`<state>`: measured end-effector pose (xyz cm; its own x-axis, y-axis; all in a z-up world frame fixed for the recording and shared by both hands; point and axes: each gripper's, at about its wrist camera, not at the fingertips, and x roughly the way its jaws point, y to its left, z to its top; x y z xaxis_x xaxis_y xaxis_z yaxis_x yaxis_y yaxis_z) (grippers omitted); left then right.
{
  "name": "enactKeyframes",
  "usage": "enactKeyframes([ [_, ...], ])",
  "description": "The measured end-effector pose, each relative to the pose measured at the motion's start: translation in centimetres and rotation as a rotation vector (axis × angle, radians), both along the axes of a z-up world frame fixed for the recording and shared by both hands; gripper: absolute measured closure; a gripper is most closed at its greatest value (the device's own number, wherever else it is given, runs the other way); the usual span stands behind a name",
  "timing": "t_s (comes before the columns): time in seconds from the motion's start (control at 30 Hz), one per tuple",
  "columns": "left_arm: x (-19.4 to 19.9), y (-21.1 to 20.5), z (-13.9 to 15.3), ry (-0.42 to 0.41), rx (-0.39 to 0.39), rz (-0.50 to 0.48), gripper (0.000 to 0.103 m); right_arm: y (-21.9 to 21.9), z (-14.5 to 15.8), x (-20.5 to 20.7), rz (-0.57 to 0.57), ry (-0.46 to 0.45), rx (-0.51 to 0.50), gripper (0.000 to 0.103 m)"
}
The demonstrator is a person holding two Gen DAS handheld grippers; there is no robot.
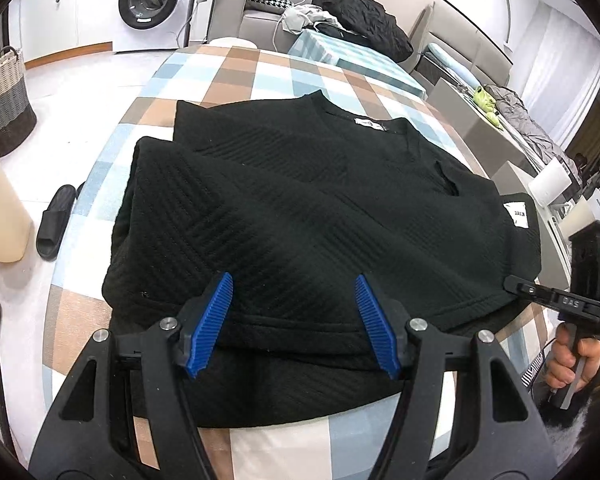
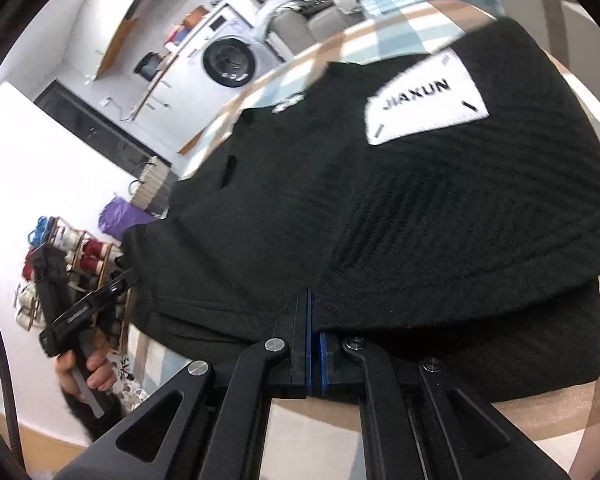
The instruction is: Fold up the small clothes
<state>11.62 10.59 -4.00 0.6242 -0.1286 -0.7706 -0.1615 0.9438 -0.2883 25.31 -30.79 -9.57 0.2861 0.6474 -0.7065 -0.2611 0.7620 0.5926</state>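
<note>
While the black ribbed knit sweater (image 1: 308, 216) lies spread across the middle of the left wrist frame on a bed covered in a blue, brown and white checked sheet (image 1: 236, 68), the left gripper (image 1: 296, 320) hovers at the bottom centre with its blue ridged pads (image 1: 212, 320) spread wide and nothing between them. The near hem of the sweater sits just under those pads. A white neck label (image 1: 370, 125) shows at the collar in the upper centre, and a white patch (image 1: 518, 214) sits at the right edge of the garment.

In the right wrist frame, the right gripper (image 2: 313, 340) at the bottom centre has its blue pads pressed together on a raised fold of the sweater's edge, the cloth draping up and over them. The white patch (image 2: 424, 100), lettered JIAXUN, lies in the upper right. The person's left hand (image 2: 86, 368) grips a handle at the lower left.

A white front-loading washing machine (image 1: 152, 0) stands at the upper left of the left wrist frame, a woven basket (image 1: 4, 100) at the far left, and a black slipper (image 1: 54, 220) on the floor beside the bed.
</note>
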Motion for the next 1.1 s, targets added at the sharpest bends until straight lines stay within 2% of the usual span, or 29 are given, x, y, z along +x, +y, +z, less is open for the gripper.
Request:
enactKeyframes([
  [0.13, -0.5, 0.6, 0.6, -0.014, 0.01, 0.021, 0.042, -0.4, 1.5, -0.7, 0.013, -0.038, 0.055, 0.1],
  [0.2, -0.8, 1.3, 0.9, -0.023, 0.011, 0.038, 0.042, -0.3, 1.9, -0.5, 0.019, -0.055, 0.034, 0.1],
  [0.33, -1.4, 3.7, 1.3, -0.032, 0.022, 0.101, 0.042, 0.2, -0.3, 0.6, 0.054, 0.012, -0.058, 0.097],
  [0.4, -1.7, 5.0, 1.3, -0.029, 0.027, 0.133, 0.042, 0.2, -1.0, 0.8, 0.061, 0.036, -0.063, 0.096],
  [0.6, -1.5, 8.2, -1.0, 0.018, -0.019, 0.177, 0.042, -0.6, -0.5, 0.6, 0.063, 0.026, -0.04, 0.083],
  [0.87, -0.9, 8.9, -3.3, 0.027, -0.052, 0.184, 0.042, -0.4, -0.7, 0.4, 0.068, 0.032, -0.039, 0.082],
  [0.9, -0.9, 8.8, -3.2, 0.019, -0.046, 0.181, 0.043, -0.4, -0.7, 0.3, 0.069, 0.031, -0.04, 0.081],
  [1.0, -1.1, 8.0, -2.3, -0.015, -0.002, 0.166, 0.056, -0.2, -0.6, 0.3, 0.074, 0.031, -0.052, 0.081],
  [1.07, -1.2, 7.4, -1.5, -0.048, 0.02, 0.143, 0.066, 0.0, -0.4, 0.2, 0.081, 0.023, -0.069, 0.08],
  [1.1, -1.3, 7.2, -1.2, -0.057, 0.023, 0.131, 0.075, 0.0, -0.3, 0.2, 0.082, 0.018, -0.075, 0.078],
])
